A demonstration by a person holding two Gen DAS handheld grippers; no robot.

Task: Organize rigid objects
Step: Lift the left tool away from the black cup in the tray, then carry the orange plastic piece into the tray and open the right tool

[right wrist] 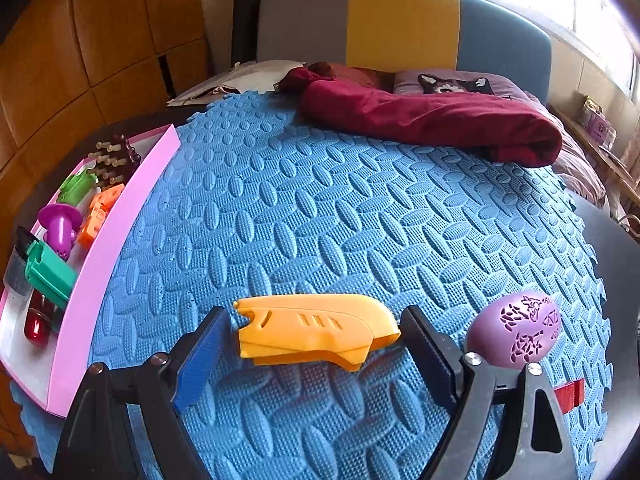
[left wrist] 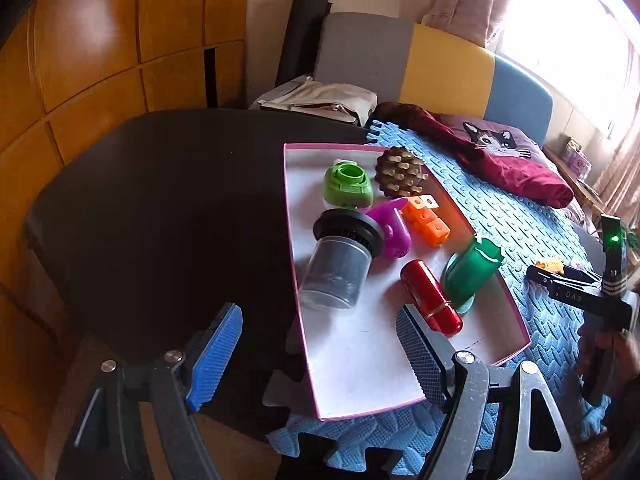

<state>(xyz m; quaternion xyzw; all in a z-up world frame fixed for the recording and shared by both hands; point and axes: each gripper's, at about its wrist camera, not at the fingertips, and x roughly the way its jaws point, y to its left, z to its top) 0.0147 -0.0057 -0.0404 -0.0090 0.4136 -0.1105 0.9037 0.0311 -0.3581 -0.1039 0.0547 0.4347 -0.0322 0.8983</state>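
Already most of the hard little objects sit gathered in the pink-walled tray (left wrist: 404, 368), which rests at the left edge of the blue foam mat (right wrist: 320, 200): a green shoe-shaped toy (left wrist: 347, 186), a brown peg-studded piece (left wrist: 401, 171), orange linked cubes (left wrist: 426, 220), a purple mushroom-like piece (left wrist: 390, 228), a clear jar with a black lid (left wrist: 338, 266) lying on its side, a red cylinder (left wrist: 430, 297) and a green vase-shaped cup (left wrist: 472, 272) tipped over beside it. They lie loosely, apparently dropped in rather than arranged, which suits a sorting job where the tray is simply the collecting place. The left gripper (left wrist: 320, 356) hangs over the tray's near end with its blue pads spread and nothing between them, so it looks to me idle or freshly emptied. Two things remain out on the mat: a yellow plastic shell (right wrist: 316, 330) lying flat and lengthwise, and a purple patterned egg (right wrist: 516, 330) just to its right. The right gripper (right wrist: 316, 360) is tilted down over the yellow shell with its jaws spread wide on either side of it; the pads do not seem to press on the plastic yet. I judge that piece is next for the tray, and the wide spread makes sense because the shell lies crosswise between the pads. The egg, being round, may roll if nudged.
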